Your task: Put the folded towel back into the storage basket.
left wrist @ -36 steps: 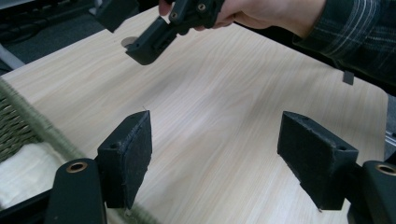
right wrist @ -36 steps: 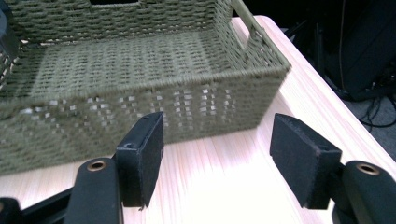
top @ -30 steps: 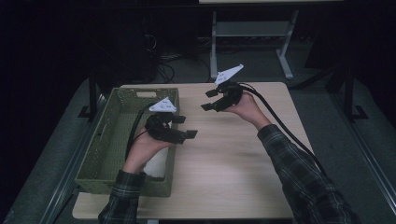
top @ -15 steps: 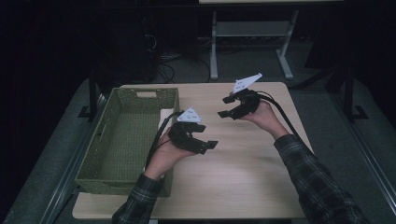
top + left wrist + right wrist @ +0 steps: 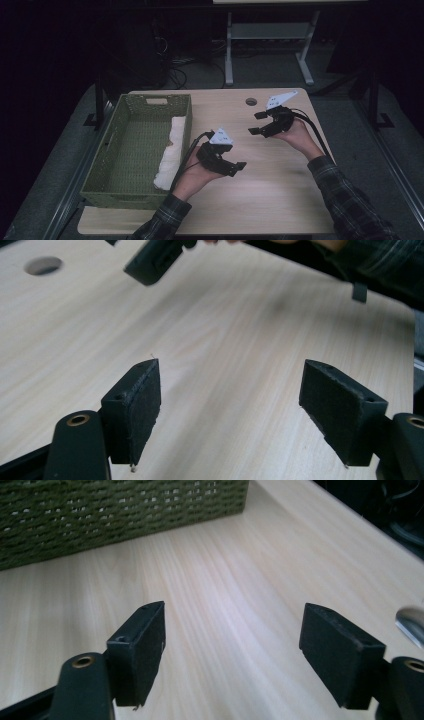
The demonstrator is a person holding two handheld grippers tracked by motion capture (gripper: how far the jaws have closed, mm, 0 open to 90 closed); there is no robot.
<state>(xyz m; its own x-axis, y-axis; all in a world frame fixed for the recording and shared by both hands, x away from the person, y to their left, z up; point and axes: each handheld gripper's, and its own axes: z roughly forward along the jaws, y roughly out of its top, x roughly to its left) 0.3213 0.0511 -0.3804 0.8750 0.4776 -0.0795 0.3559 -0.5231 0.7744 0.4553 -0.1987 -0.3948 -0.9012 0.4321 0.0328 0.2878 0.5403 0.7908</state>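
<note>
My left gripper [image 5: 234, 169] hovers low over the wooden table [image 5: 280, 200], just right of the green woven basket [image 5: 130, 150]. Its jaws stand open with nothing between them [image 5: 231, 385] and have just opened a little wider. My right gripper [image 5: 256, 123] hangs over the far middle of the table with its tips toward the basket. Its jaws have just been opening and hold nothing [image 5: 232, 625]. A white cloth [image 5: 170, 155] lies in the basket along its right wall. The basket's side wall [image 5: 120, 510] faces the right gripper.
A round cable hole [image 5: 251, 101] sits near the table's far edge, also the hole [image 5: 43, 265] in the left gripper view. A jaw of the other gripper [image 5: 155, 260] shows there too. Bare tabletop lies between and in front of the two hands. Dark floor and a desk frame [image 5: 270, 45] lie beyond.
Both hands have moved to the right and lower. The left gripper has left the basket's right edge and is now over the bare table. The white cloth lies uncovered in the basket.
</note>
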